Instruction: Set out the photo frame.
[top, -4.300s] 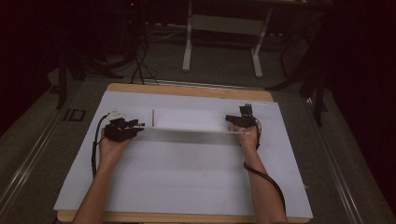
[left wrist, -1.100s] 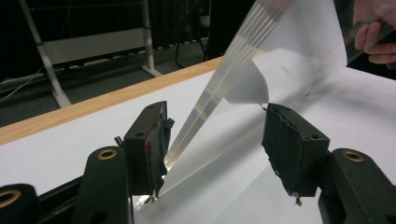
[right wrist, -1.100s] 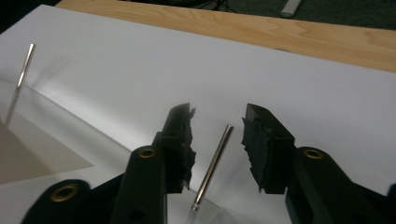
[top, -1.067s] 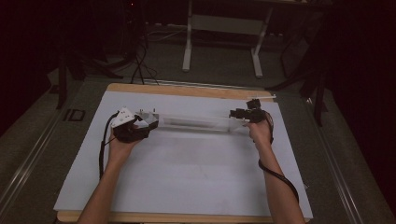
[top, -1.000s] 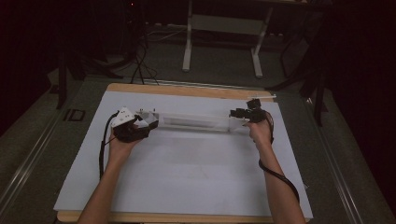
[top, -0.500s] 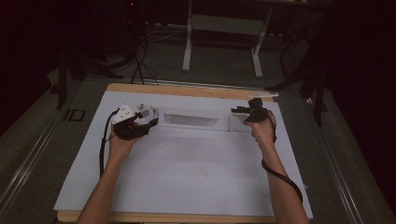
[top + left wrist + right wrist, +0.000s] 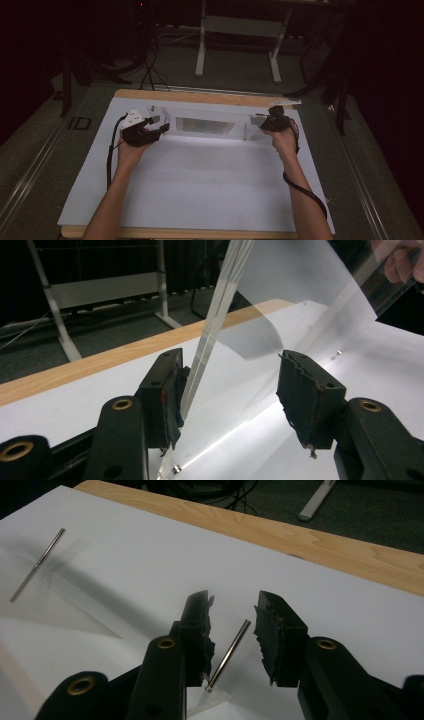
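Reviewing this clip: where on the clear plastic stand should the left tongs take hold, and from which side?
Probably its near end edge, approached from the stand's left end. The clear plastic stand lies lengthwise across the white mat, and in the left gripper view its thin upright edge already sits between the left tongs, against the left pad. The jaws have just been closing but stand apart. The flat panel offers little else to pinch.

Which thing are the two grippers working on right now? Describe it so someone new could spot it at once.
On the white sheet covering the table, look to the far edge, between the left gripper and the right gripper. There a clear plastic panel spans from one to the other, its edge inside the left gripper's open jaws. It is see-through, with thin metal pins at its end.
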A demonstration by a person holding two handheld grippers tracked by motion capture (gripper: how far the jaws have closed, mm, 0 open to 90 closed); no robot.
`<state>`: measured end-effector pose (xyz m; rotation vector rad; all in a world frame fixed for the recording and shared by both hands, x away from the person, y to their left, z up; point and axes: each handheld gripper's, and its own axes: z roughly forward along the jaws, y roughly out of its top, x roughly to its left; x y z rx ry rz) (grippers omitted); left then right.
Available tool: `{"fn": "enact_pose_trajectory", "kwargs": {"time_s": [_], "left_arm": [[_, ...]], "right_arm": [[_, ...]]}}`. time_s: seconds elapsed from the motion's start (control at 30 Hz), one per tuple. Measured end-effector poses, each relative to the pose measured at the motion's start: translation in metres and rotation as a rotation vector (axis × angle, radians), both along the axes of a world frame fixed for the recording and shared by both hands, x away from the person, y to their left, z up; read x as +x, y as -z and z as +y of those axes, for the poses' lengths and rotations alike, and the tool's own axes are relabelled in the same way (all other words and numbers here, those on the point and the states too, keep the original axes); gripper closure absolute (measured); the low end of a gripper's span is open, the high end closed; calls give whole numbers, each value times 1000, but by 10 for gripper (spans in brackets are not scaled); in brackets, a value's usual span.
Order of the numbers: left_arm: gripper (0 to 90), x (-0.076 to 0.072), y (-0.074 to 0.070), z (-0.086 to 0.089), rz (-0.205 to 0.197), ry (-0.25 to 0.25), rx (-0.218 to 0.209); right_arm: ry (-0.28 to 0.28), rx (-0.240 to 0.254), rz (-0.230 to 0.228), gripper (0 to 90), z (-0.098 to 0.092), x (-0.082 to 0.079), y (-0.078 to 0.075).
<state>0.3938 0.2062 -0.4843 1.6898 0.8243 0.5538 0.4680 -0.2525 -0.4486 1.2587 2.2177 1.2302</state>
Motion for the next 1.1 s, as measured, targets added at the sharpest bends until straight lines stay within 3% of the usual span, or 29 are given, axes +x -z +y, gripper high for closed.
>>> {"fn": "enact_pose_trajectory", "kwargs": {"time_s": [0.83,1.1], "left_arm": [[466,9,-1,1,13,-3,-23],[474,14,-2,1,14,-13,-27]], "right_arm": [[-22,-2,-19,653,-7,-7,-5],[-33,-36,-37,645,-10,-12,-6]]}}
